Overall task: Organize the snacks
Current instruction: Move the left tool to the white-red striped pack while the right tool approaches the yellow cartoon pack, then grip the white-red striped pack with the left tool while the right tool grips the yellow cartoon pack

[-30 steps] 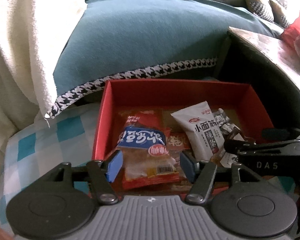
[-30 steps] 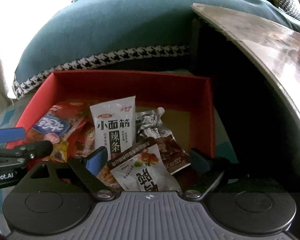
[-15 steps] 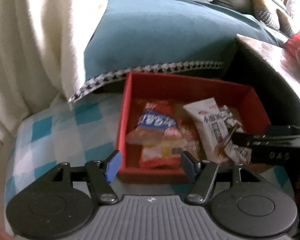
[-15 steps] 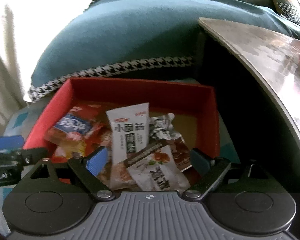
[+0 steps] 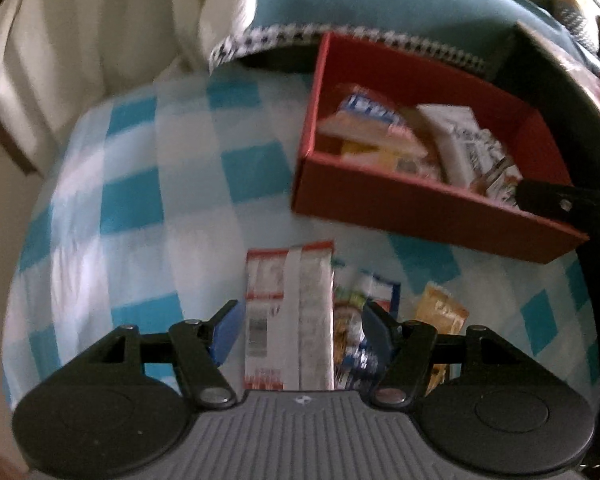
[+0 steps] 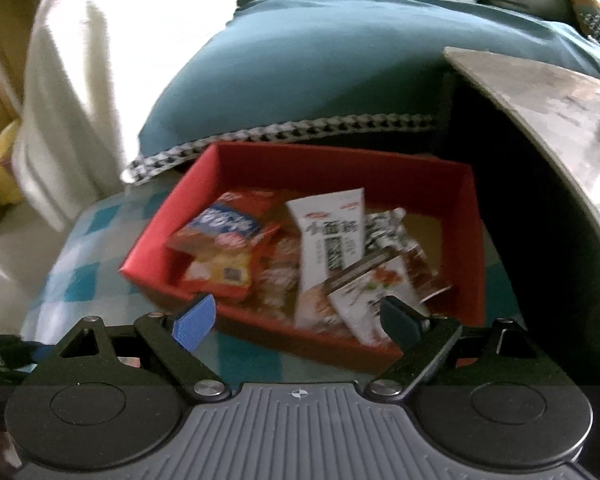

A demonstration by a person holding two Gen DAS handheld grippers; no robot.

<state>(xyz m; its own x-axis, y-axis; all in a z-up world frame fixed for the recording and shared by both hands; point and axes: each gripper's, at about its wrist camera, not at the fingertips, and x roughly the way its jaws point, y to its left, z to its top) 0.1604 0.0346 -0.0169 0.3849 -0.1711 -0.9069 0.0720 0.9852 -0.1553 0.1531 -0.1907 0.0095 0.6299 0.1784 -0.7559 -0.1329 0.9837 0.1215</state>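
Left gripper (image 5: 300, 326) has pulled back from red box (image 5: 420, 204) to loose packets (image 5: 288, 312); both claws open, empty. Next pick: I close on the red-white one.

Motion-blurred lettering on packets (image 5: 288, 316) between left tongs (image 5: 300, 330)
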